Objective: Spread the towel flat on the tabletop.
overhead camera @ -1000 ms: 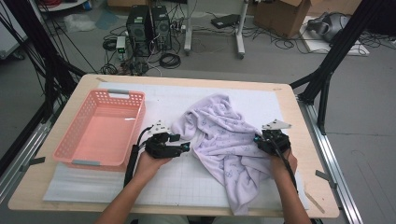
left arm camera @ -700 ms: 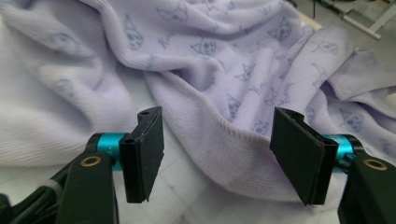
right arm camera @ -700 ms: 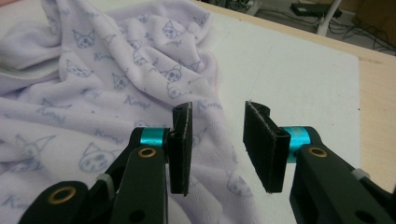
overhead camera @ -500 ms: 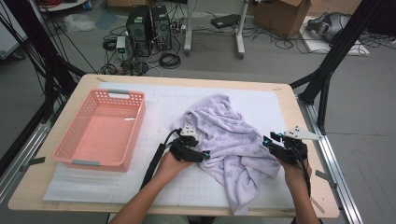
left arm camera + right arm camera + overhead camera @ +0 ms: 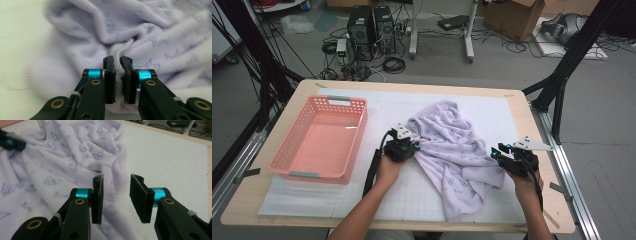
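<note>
Nearest us, at the near edge of the wooden surface [image 5: 272, 210] under its white gridded mat [image 5: 412, 195], our two forearms come in. Our right tool [image 5: 116, 187] hovers with its jaws spread, its tips just short of the pink-stitched hem of the crumpled lilac fleece blanket printed with small cat faces [image 5: 75, 152]; from the high view the right tool [image 5: 503, 152] sits beside the blanket's right side, toward the right edge. Our left tool [image 5: 118, 65] has its jaws pressed together on a thick fold of the blanket's hem, the cloth bulging between the pads. From above, the left tool [image 5: 404, 146] meets the blanket [image 5: 452, 145] at its left side, near the middle of the surface. The blanket lies heaped from the centre toward the near edge. Beyond our left hand, by the left edge, stands a salmon-pink slotted plastic basket [image 5: 357, 127].
</note>
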